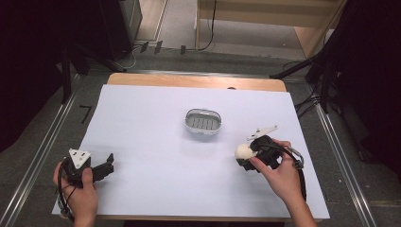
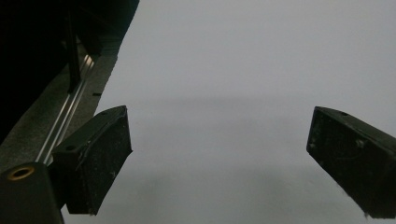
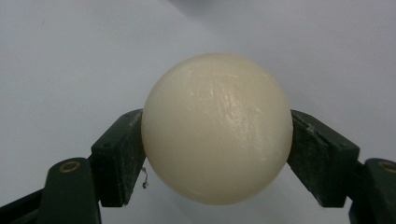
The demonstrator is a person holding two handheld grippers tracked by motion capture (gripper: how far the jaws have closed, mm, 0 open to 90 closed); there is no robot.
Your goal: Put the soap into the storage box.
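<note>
Cream soap ball (image 3: 217, 128) clamped in right tool (image 1: 247, 153), above desk (image 1: 156, 142) | left tool (image 1: 105, 169) gapes empty | pickup done; likely left: placing it in slotted dish (image 1: 203, 123), well apart.

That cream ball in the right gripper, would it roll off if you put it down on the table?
Probably. The ball looks round all over, so on the flat white table it would likely roll. Its glossy surface suggests it may be slippery; the right gripper touches it at two small patches only. It keeps its shape under the squeeze, so it seems stiff.
</note>
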